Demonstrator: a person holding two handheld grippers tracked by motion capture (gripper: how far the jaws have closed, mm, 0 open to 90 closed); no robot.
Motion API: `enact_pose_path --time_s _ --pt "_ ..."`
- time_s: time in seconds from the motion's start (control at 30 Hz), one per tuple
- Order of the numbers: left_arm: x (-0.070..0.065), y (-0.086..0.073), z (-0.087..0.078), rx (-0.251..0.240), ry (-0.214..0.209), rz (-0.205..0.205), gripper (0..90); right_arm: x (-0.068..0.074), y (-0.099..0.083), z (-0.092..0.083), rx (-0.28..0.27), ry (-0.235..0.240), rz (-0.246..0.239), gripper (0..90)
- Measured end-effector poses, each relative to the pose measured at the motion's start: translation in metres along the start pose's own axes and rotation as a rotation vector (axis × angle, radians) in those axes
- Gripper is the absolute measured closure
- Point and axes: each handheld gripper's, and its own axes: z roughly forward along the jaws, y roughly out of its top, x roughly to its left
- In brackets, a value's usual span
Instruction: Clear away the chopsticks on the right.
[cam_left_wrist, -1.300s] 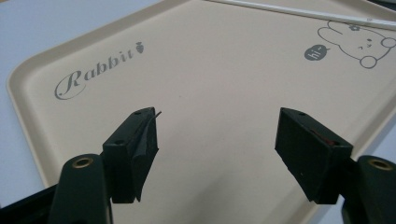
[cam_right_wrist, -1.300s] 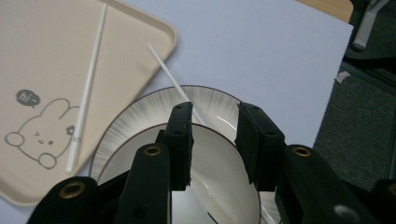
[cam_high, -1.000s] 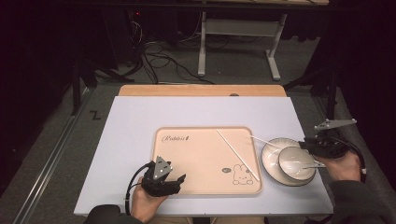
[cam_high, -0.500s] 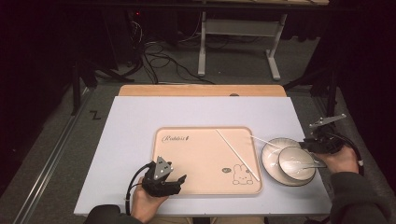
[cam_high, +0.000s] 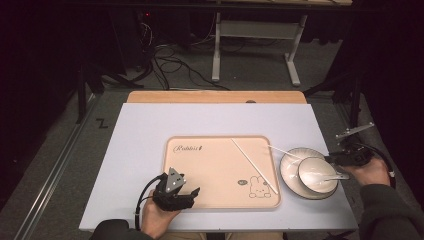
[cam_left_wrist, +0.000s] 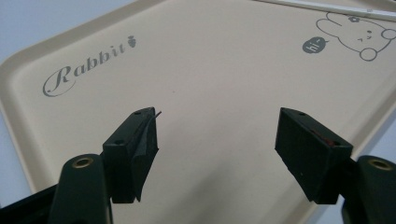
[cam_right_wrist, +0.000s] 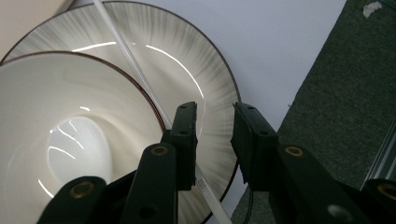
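Nearest the person, the left gripper (cam_high: 194, 191) rests at the near-left corner of the beige tray (cam_high: 210, 165), jaws spread wide with nothing between them. The left gripper view confirms this: both black jaws hover over bare tray surface, with the "Rabbit" lettering (cam_left_wrist: 84, 65) beyond and the rabbit drawing (cam_left_wrist: 359, 35) toward the far corner.

To the right, the right gripper (cam_high: 334, 159) sits at the right edge of the striped plate (cam_high: 289, 165). In the right gripper view its jaws stand partly apart over the plate's rim (cam_right_wrist: 205, 84) — no pad presses on anything, so the gripper is released. One white chopstick (cam_right_wrist: 135, 65) lies across the plate, passing just under the left jaw (contact cannot be determined). A white bowl (cam_high: 316, 175) stands on the plate, and a utensil lies across the bowl's right rim, too blurred to identify.

Farther in, a second white chopstick (cam_high: 252, 165) lies diagonally on the tray. Everything sits on a pale table cover (cam_high: 150, 130); beyond it, cables (cam_high: 170, 60) trail over the dark floor.
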Motion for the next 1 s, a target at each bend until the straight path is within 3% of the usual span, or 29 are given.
enact_pose_path --time_s 0.2,0.37,0.47,1.0 --pt "0.0 0.0 0.0 -0.001 0.0 0.001 30.1 -0.003 0.0 0.0 0.013 0.036 -0.002 70.7" --pt "0.0 0.0 0.0 -0.001 0.001 -0.001 30.1 -0.009 0.0 0.0 0.009 0.015 0.014 70.7" --pt "0.0 0.0 0.001 0.003 0.0 0.001 30.1 -0.01 -0.001 0.003 0.033 0.015 0.014 70.7" --pt "0.0 0.0 0.003 0.012 0.003 0.0 30.1 -0.013 -0.012 0.004 0.102 0.079 -0.045 68.2"
